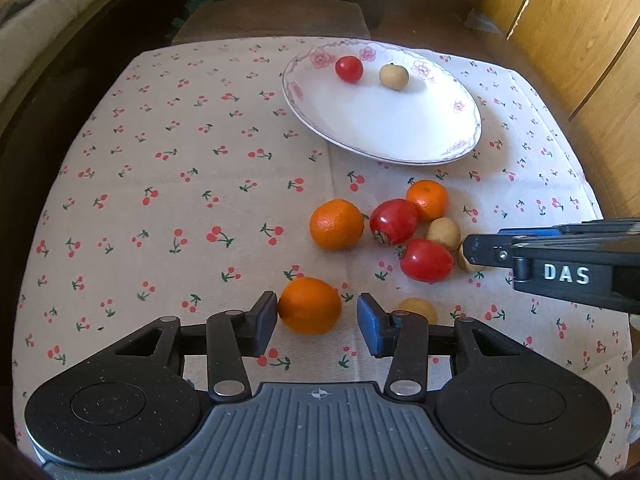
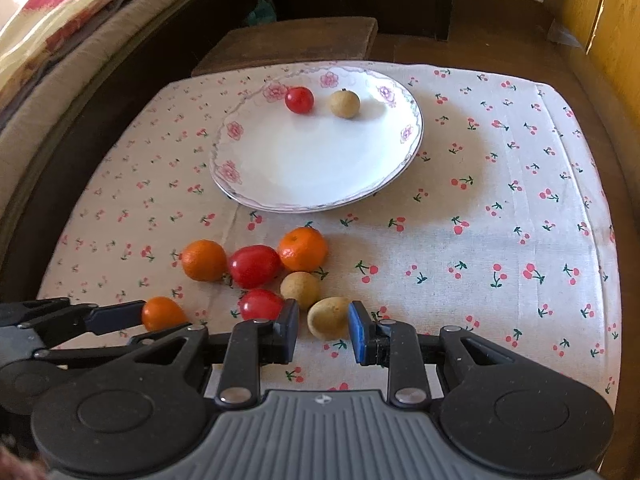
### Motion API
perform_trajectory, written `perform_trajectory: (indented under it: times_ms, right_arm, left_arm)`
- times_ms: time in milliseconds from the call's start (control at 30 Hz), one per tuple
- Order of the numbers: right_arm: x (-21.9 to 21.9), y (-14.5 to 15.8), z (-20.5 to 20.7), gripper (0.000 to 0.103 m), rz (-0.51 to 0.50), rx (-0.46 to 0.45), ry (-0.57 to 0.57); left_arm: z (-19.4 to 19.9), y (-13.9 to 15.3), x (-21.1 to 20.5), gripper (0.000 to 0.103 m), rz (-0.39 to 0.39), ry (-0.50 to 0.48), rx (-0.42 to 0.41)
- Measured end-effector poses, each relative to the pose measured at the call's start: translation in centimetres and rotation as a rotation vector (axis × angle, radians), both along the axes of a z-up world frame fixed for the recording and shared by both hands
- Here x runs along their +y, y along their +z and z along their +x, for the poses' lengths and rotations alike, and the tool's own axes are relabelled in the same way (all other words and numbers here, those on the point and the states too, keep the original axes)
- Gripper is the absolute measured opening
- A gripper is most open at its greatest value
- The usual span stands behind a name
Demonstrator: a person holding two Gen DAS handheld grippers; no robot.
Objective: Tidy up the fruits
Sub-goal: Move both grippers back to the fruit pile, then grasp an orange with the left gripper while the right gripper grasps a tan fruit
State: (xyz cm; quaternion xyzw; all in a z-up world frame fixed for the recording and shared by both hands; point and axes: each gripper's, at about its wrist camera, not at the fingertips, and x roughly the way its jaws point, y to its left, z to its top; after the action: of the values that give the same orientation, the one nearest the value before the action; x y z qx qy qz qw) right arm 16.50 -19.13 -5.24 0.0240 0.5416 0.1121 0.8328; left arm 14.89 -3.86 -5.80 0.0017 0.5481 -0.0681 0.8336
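Cherry-print tablecloth (image 1: 168,184), brown stool (image 2: 288,42), wooden cabinet (image 1: 580,40), floral bedding (image 2: 60,8) beyond.

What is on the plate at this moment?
The plate holds two things near its far rim: a small red tomato and a tan round fruit, side by side but apart. The rest of its surface is bare. Whatever is under the plate is hidden.

Bright daylight, perhaps from the right, soft shadows, fisheye-bent edges, dark corners
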Motion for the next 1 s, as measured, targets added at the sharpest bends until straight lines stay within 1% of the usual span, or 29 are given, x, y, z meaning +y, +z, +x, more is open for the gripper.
perform_trajectory:
  times_ms: [167, 267, 467, 500, 533, 667, 733, 867, 900, 933, 1000]
  right_arm:
    - [0.1, -0.8, 0.4, 0.028, -0.021, 0.014, -0.001]
    - [0.6, -0.8, 0.3, 0.028, -0.042, 0.004, 0.015]
    - [1.3, -1.0, 0.1, 0.028, -0.074, 0.005, 0.055]
    - [1.3, -0.9, 0.1, 0.028, -0.076, 0.003, 0.06]
    - [1.3, -0.9, 0.0, 0.028, -0.078, 0.002, 0.063]
    - [1.1, -0.8, -0.1, 0.028, -0.074, 0.005, 0.065]
    - [1.0, -0.8, -0.1, 0.028, -0.075, 0.005, 0.066]
    - [1.0, -0.7, -0.1, 0.028, -0.076, 0.004, 0.069]
    - [1.0, -0.7, -0.1, 0.028, -0.075, 0.004, 0.069]
    - [1.0, -0.7, -0.1, 0.028, -0.073, 0.005, 0.069]
    - [0.9, -0.7, -0.1, 0.028, -0.066, 0.007, 0.064]
  left_arm:
    - [0.2, -0.4, 0.0, 0.053, -0.006, 0.001, 0.007]
    - [0.4, -0.5, 0.2, 0.052, -0.012, 0.009, 0.011]
    - [0.4, -0.6, 0.5, 0.049, -0.013, 0.018, 0.019]
    - [0.4, -0.7, 0.5, 0.046, -0.016, 0.018, 0.02]
    - [0.4, -0.7, 0.6, 0.046, -0.02, 0.021, 0.021]
    - [0.4, -0.5, 1.0, 0.045, -0.029, 0.031, 0.018]
    - [0.4, -0.3, 0.9, 0.048, -0.033, 0.032, 0.011]
    - [0.4, -0.3, 0.7, 0.053, -0.018, 0.028, 0.004]
    - [0.5, -0.4, 0.6, 0.058, -0.015, 0.028, 0.004]
    - [0.6, -0.5, 0.6, 0.059, -0.015, 0.029, 0.006]
    - [0.7, -0.7, 0.6, 0.059, -0.012, 0.034, 0.011]
